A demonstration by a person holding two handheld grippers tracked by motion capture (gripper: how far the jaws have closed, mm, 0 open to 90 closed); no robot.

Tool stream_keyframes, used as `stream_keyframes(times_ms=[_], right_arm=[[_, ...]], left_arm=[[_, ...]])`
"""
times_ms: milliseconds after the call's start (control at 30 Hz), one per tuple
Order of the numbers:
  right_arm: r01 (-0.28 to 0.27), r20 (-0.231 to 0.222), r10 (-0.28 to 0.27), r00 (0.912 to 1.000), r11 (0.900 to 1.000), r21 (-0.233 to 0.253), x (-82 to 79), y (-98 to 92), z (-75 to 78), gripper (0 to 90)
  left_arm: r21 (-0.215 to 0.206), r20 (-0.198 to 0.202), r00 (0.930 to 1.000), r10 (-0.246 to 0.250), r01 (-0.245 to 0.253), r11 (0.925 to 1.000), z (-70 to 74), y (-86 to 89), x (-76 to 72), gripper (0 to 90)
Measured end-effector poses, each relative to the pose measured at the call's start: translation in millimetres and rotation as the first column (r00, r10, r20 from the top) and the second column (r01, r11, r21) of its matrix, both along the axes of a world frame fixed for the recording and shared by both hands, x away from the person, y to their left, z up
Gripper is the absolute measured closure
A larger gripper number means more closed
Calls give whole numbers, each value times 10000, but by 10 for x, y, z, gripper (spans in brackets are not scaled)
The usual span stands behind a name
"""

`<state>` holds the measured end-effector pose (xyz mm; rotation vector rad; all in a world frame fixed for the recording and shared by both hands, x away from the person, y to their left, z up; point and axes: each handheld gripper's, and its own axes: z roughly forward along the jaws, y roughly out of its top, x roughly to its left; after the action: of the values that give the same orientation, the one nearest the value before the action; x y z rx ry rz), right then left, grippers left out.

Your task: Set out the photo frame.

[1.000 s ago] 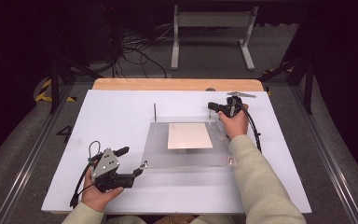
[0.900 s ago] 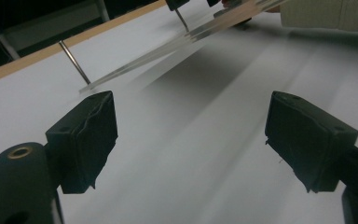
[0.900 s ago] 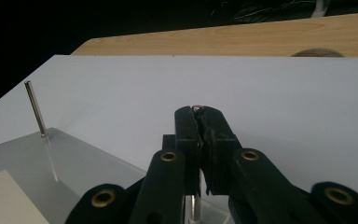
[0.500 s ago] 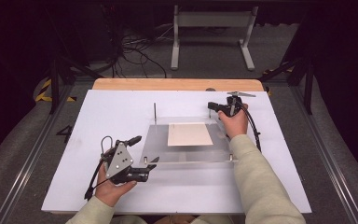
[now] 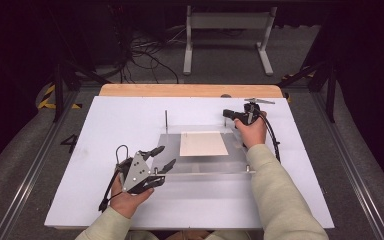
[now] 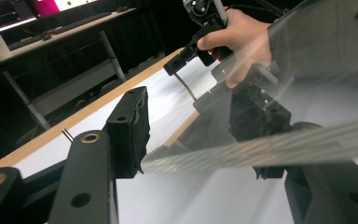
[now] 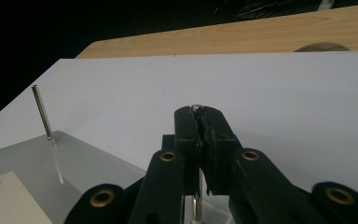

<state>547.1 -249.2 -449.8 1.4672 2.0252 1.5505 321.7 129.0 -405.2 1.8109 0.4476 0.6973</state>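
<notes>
A clear plastic plate [image 5: 205, 165] lies on the white board [image 5: 110, 120], with thin metal pins at its corners. Under or on the plate sits a cream card [image 5: 202, 143]. My left gripper [image 5: 162, 158] is open at the plate's near left corner. In the left gripper view the plate's edge [image 6: 261, 149] runs between the wide-apart jaws of the left gripper [image 6: 196, 126]. My right gripper [image 5: 227, 114] is shut on the far right pin, whose tip [image 7: 196, 108] peeks out above its closed jaws. The far left pin [image 7: 42, 112] stands free.
A wooden strip [image 5: 190, 90] borders the board's far edge. Beyond it are a dark floor, cables [image 5: 145, 50] and a metal stand [image 5: 227, 35]. The board's left part and near strip are bare white.
My left gripper has moved right and forward, from the board's near left to the plate's near left corner, where its jaws now straddle the edge. The right hand has stayed put.
</notes>
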Motion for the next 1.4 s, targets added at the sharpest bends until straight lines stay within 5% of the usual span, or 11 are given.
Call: stream_keyframes(times_ms=[367, 500, 600, 767, 900, 1133, 1400], right_arm=[[31, -80, -31, 10000, 10000, -87, -15, 3, 34, 831], [193, 7, -193, 9998, 9986, -492, -45, -31, 73, 688], [226, 667, -187, 9976, 9981, -578, -119, -98, 160, 620], [207, 1937, 48, 9810, 9914, -1292, -301, -221, 338, 588], [41, 2381, 336, 9707, 9877, -1564, -485, -308, 461, 586], [-260, 2701, 658, 9606, 9886, -1482, -763, -390, 567, 579], [-1078, 3115, 1538, 9377, 9812, -1599, -1270, -452, 628, 545]], left_arm=[[51, -127, 9999, -79, 79, 10000, 33, 30, 29, 481], [75, -158, 9998, -90, 91, 9999, 47, 40, 45, 480], [48, -170, 9998, -119, 120, 9999, 55, 43, 58, 480], [72, -224, 9996, -181, 183, 9998, 78, 50, 81, 480], [190, -204, 9996, -186, 190, 9996, 91, 51, 106, 480], [361, -535, 9984, -196, 216, 9991, 93, 51, 150, 479], [285, -476, 9987, -207, 221, 9994, 116, 52, 174, 481]])
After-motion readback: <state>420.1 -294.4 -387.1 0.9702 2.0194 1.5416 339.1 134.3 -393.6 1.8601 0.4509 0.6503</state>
